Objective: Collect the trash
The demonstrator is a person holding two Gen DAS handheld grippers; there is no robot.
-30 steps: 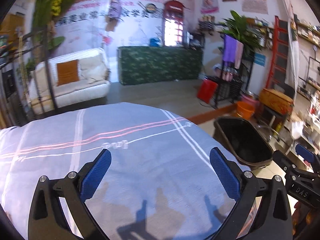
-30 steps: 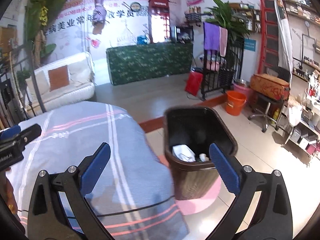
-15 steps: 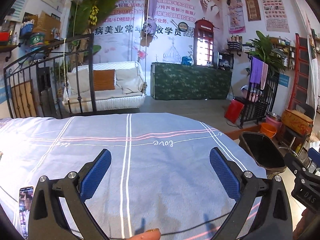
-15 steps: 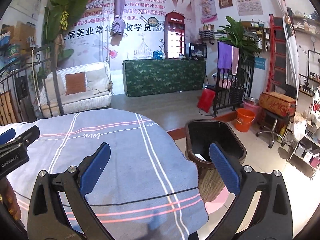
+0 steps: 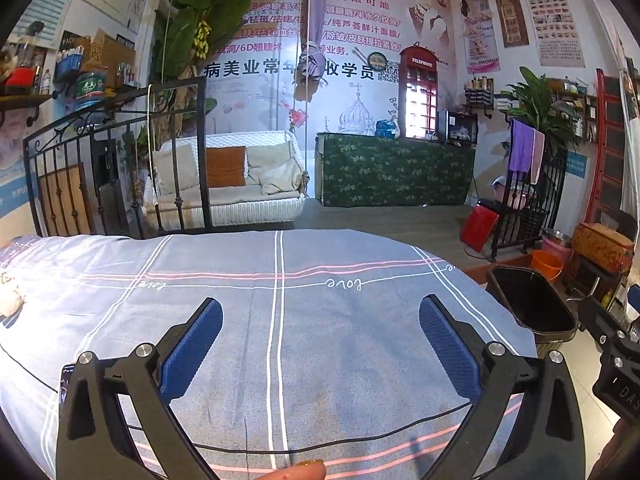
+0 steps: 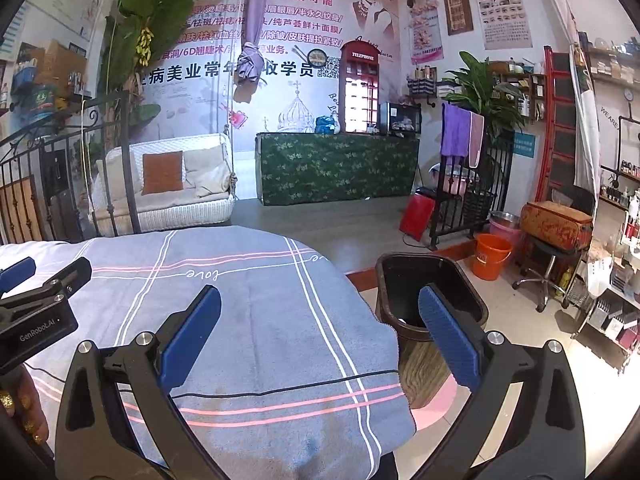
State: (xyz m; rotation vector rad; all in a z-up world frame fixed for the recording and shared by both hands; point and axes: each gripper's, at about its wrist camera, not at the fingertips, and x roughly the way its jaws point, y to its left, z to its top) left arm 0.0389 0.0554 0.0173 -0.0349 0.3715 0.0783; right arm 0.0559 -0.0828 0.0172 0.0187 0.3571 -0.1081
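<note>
Here both tools gape empty over the blue-grey striped tabletop cloth [image 5: 320,320]: left tool [image 5: 320,344], right tool [image 6: 320,344]. Beyond the cloth's right edge stands the dark trash bin [image 6: 432,280]; a pale scrap [image 5: 10,300], perhaps trash, lies far left.

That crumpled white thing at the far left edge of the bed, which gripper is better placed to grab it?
Probably the left. The crumpled white thing lies off the left gripper's side, and the right gripper sits by the trash bin. Both are open, holding nothing.
</note>
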